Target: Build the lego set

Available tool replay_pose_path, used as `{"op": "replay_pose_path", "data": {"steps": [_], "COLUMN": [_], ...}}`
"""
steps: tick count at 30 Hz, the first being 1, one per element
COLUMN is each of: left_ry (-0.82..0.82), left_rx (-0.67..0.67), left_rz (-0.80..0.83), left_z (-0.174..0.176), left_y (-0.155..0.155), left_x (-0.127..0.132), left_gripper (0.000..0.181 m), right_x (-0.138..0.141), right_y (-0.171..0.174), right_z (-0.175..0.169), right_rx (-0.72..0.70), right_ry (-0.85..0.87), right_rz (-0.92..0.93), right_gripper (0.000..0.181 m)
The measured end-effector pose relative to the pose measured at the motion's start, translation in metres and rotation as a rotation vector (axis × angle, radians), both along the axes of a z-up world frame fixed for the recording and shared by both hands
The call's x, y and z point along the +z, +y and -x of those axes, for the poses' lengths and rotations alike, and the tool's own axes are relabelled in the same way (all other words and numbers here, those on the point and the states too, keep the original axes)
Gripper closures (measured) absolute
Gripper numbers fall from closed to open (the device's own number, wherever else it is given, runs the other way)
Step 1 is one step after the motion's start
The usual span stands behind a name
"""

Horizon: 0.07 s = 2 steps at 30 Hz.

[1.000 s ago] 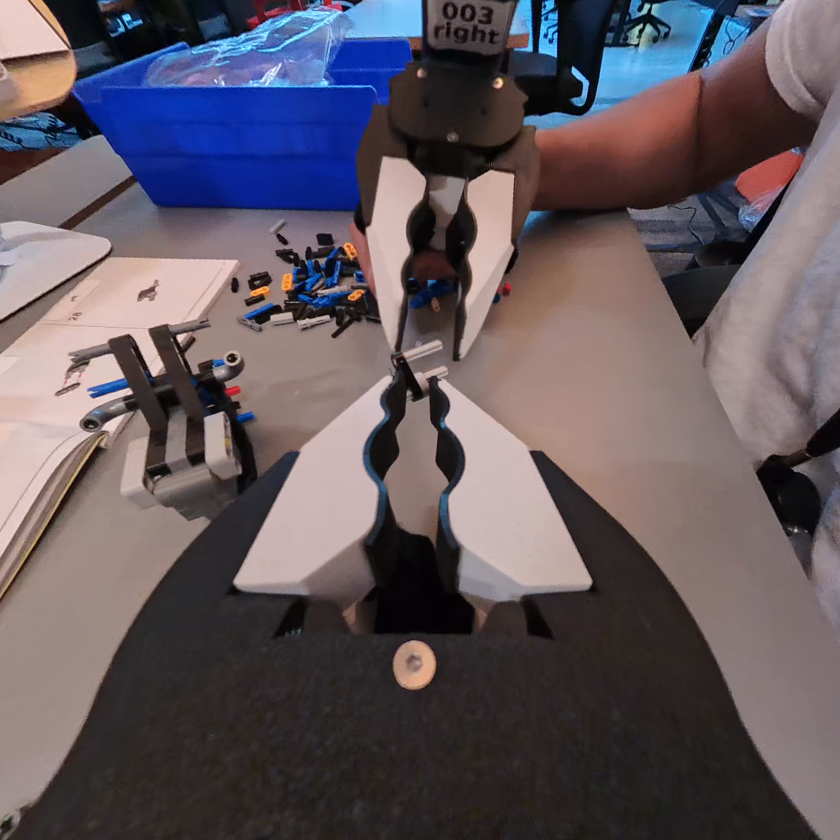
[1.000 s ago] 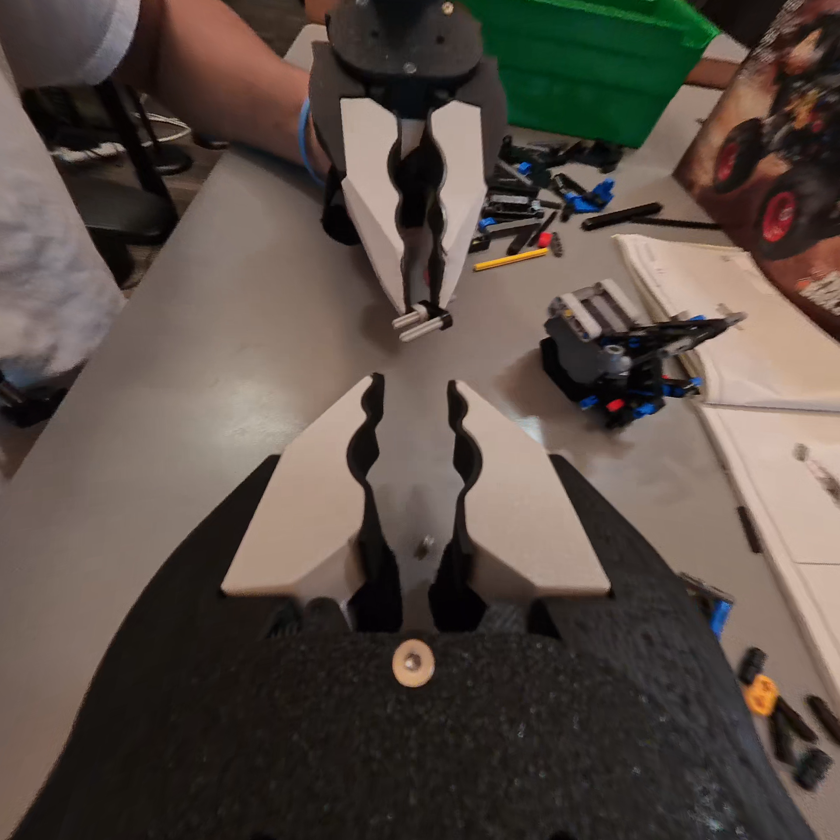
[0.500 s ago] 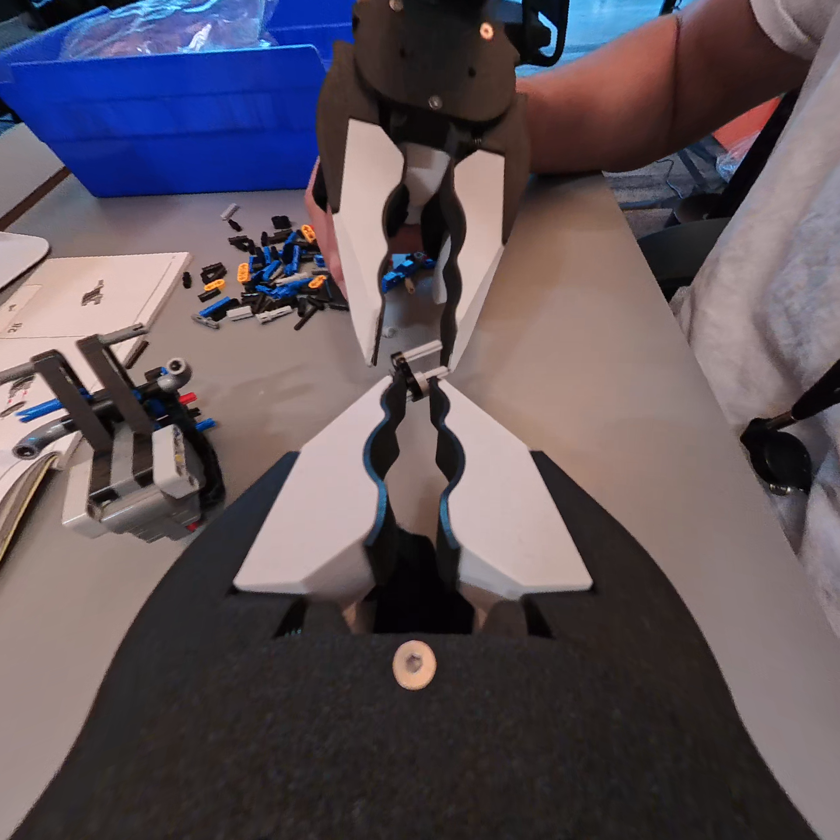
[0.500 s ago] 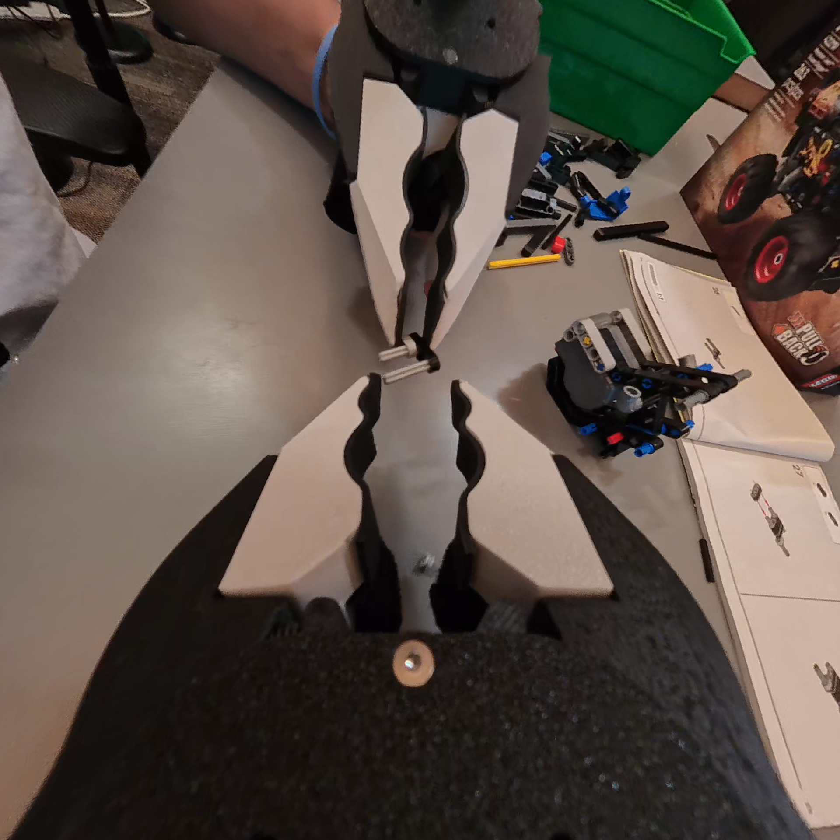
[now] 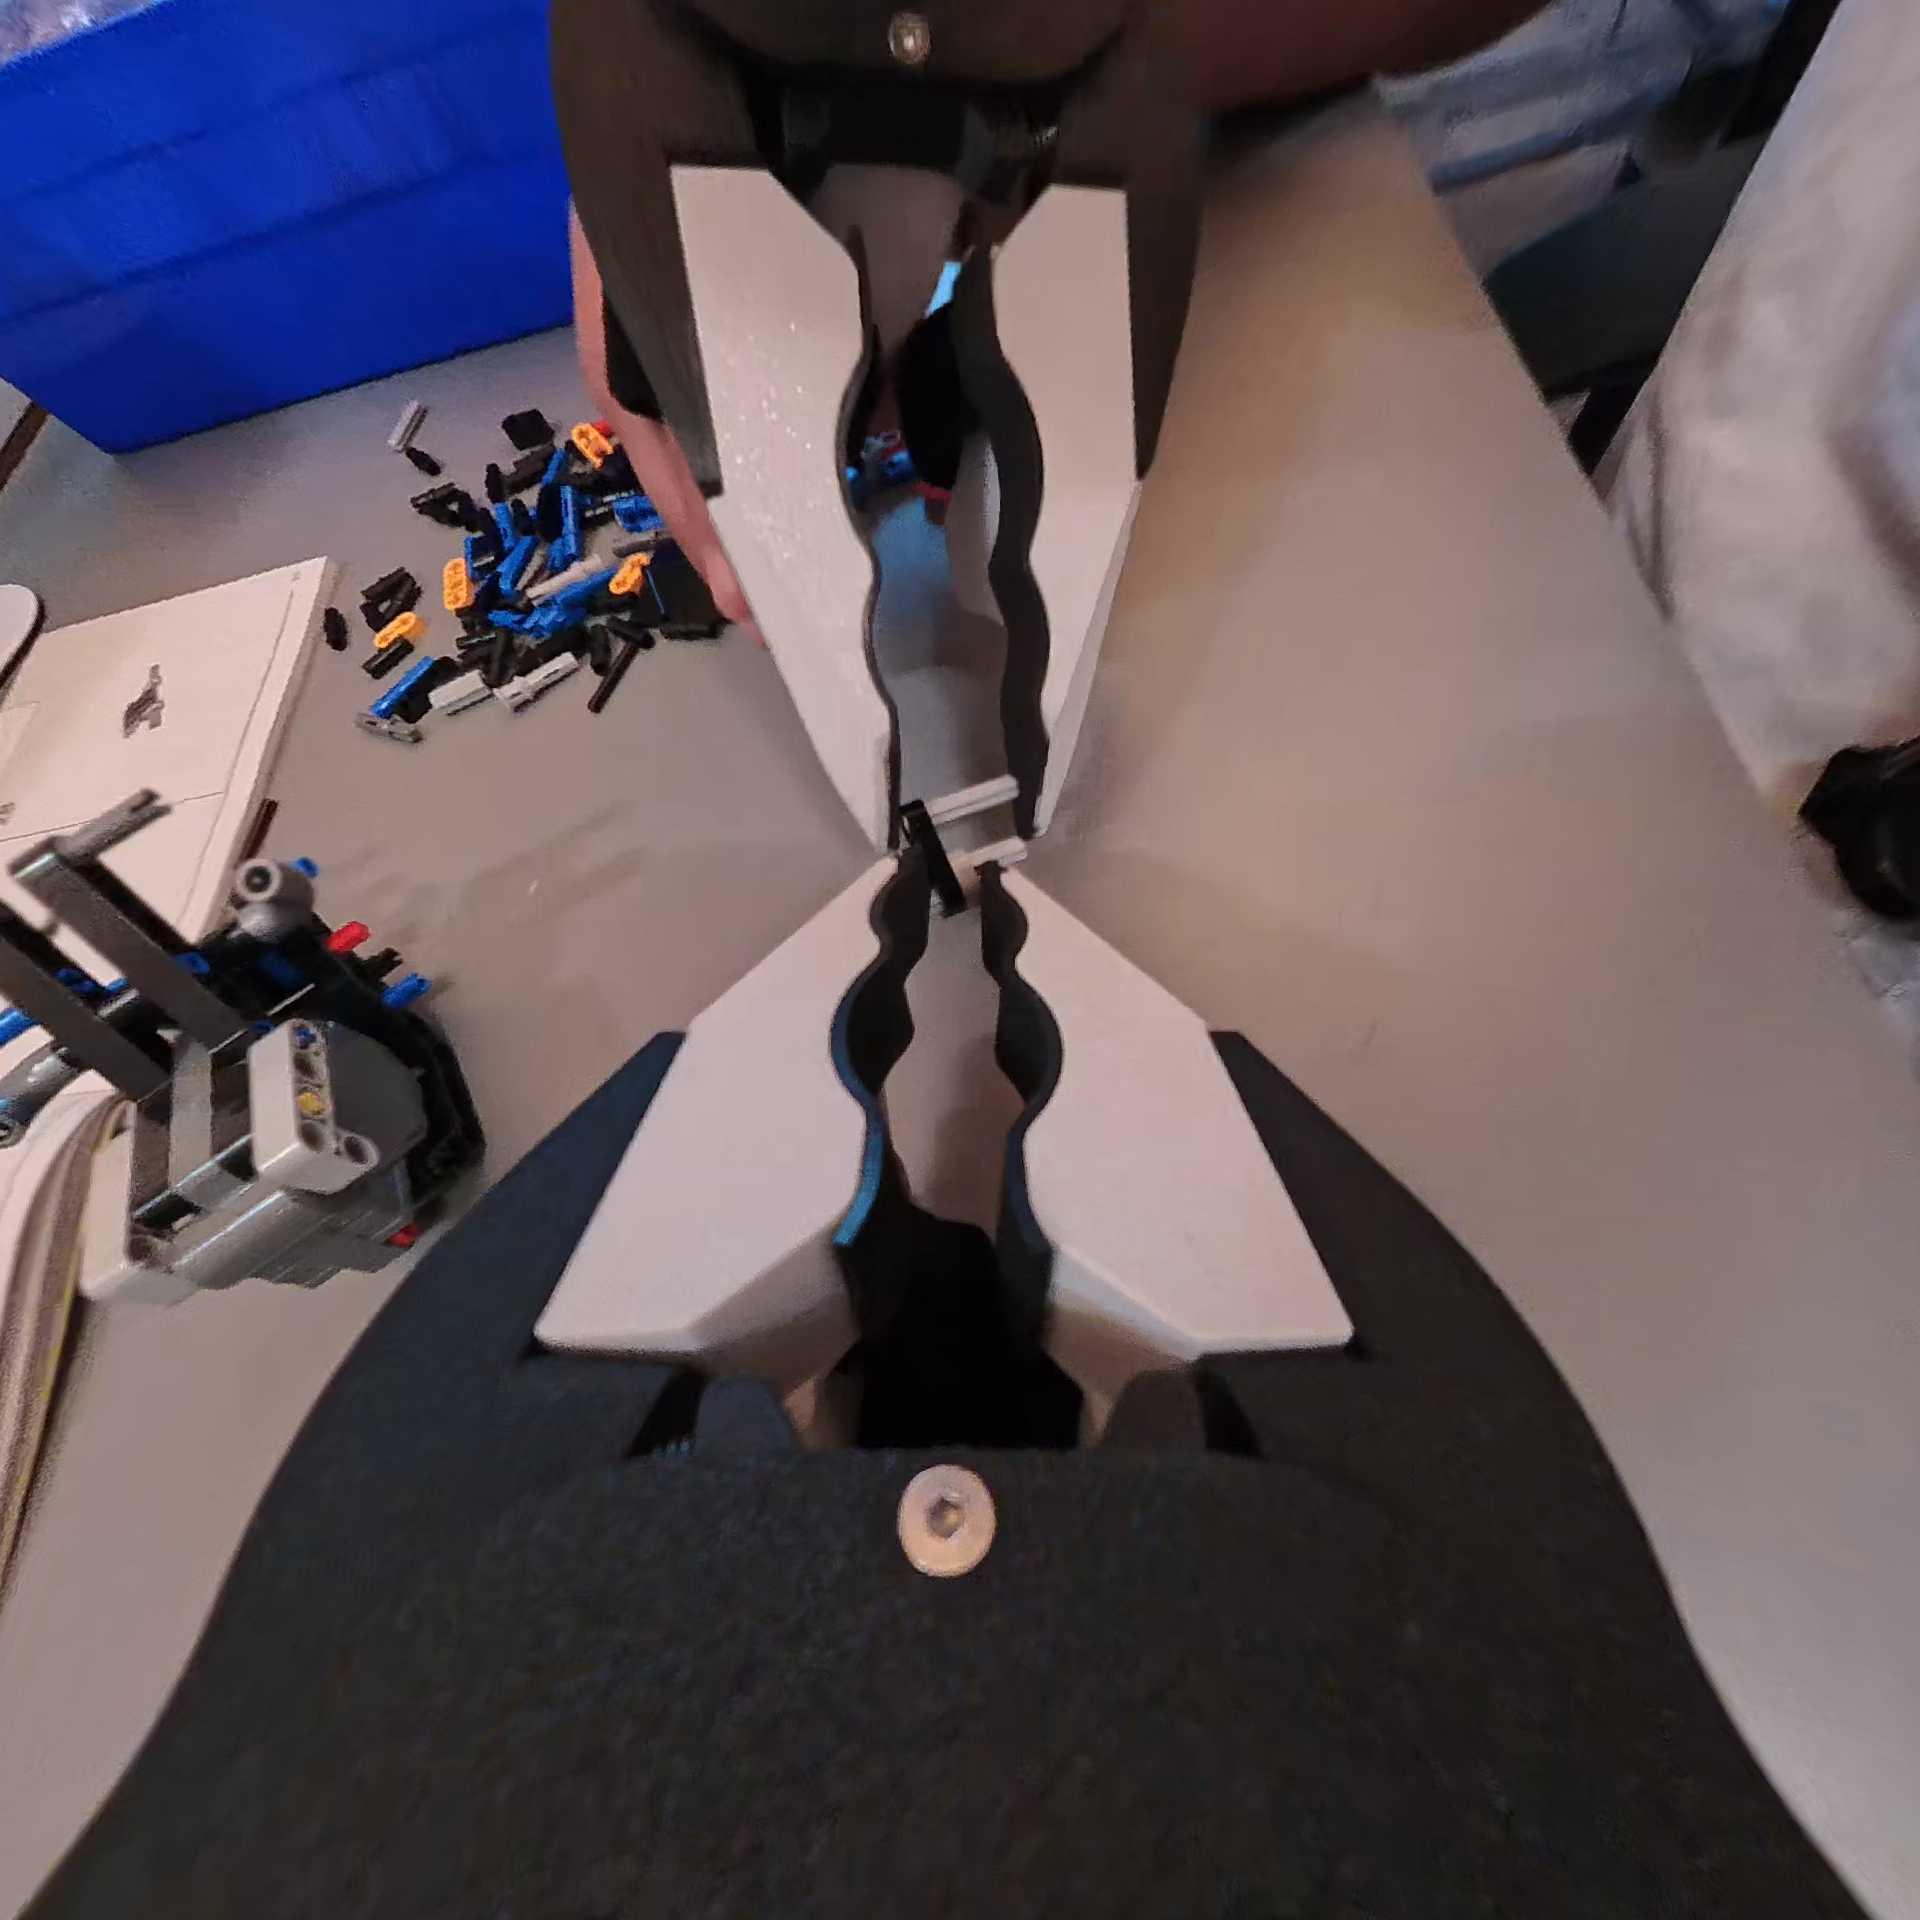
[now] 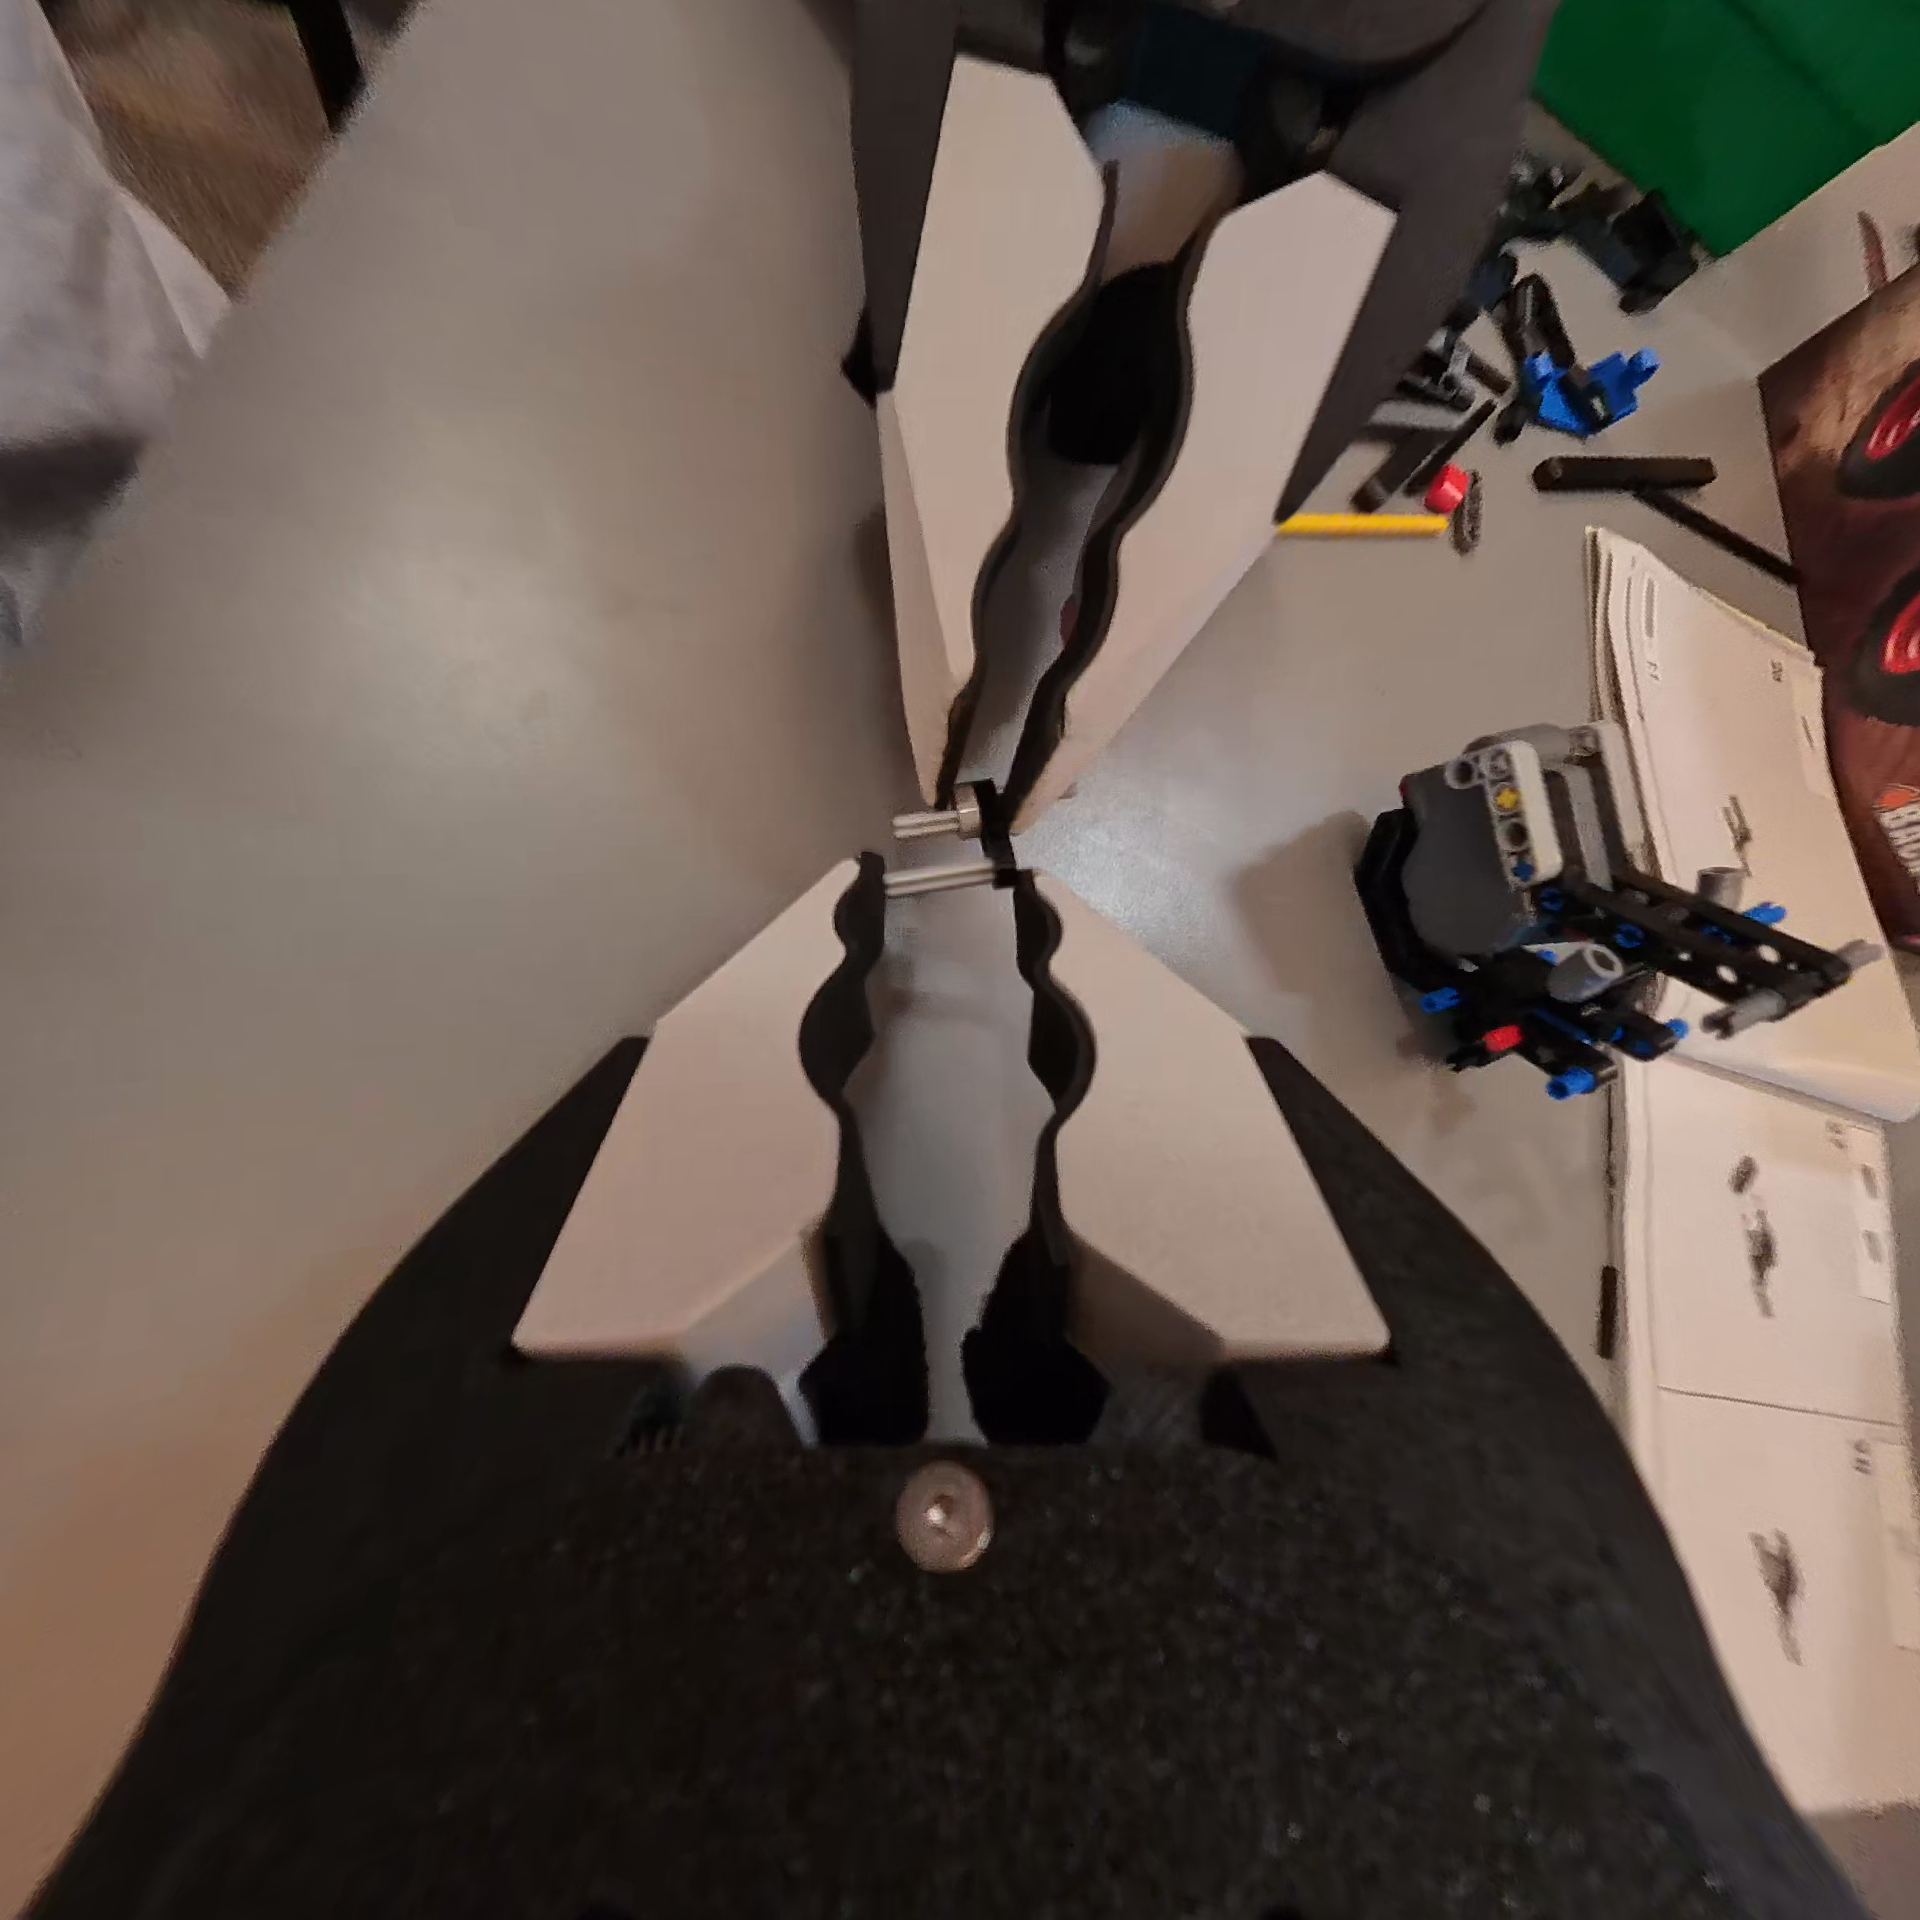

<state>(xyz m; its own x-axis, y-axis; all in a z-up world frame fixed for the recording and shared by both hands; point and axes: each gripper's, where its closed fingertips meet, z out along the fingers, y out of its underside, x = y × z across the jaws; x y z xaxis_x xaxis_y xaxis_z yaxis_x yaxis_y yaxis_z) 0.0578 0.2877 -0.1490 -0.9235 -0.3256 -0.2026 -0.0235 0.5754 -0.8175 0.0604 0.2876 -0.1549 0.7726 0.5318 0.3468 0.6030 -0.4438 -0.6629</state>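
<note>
A: What has the left gripper [image 5: 940,883] got?

B: Its tips are pinched onto a small subassembly [image 5: 958,844]: a black connector carrying two light grey axle pins that lie side by side, held up above the grey table [image 5: 1351,727].

A: And the right gripper [image 6: 943,878]?

B: Its fingers are spread, and one grey pin lies across the gap between the tips. It looks to reach from one tip to the other, but I can't tell whether either tip presses on it. The two grippers meet nose to nose, with the little piece [image 6: 951,847] between them.

A: Where's the main build?

B: The partly built model [image 5: 223,1091], grey and black with blue and red pins, sits on the table to the left in the left wrist view. It rests against the open instruction booklet [image 5: 156,707]. In the right wrist view the same model [image 6: 1538,904] is to the right, on the booklet's edge.

A: Spare parts?

B: A pile of loose pieces [image 5: 530,561], black, blue, orange and grey, lies beyond the model, before a blue bin [image 5: 260,208]. In the right wrist view, black beams, a yellow axle [image 6: 1361,525] and blue bits lie near a green bin [image 6: 1714,114] and the set's box [image 6: 1860,644].
</note>
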Motion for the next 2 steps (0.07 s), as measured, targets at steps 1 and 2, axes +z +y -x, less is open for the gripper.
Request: {"op": "replay_pose_path", "data": {"steps": [1, 2], "left_ry": [-0.014, -0.022], "left_rx": [0.004, 0.004], "left_rz": [-0.026, -0.050], "left_z": [-0.0005, -0.0004], "left_y": [0.0001, -0.0002], "left_x": [-0.0031, -0.0064], "left_gripper": [0.173, 0.173], "right_x": [-0.0043, -0.0082], "right_y": [0.0000, -0.0007], "right_z": [-0.0015, -0.0019], "right_rx": [-0.006, -0.005], "right_ry": [-0.056, -0.104], "right_rz": [0.018, 0.036], "right_gripper": [0.157, 0.157]}}
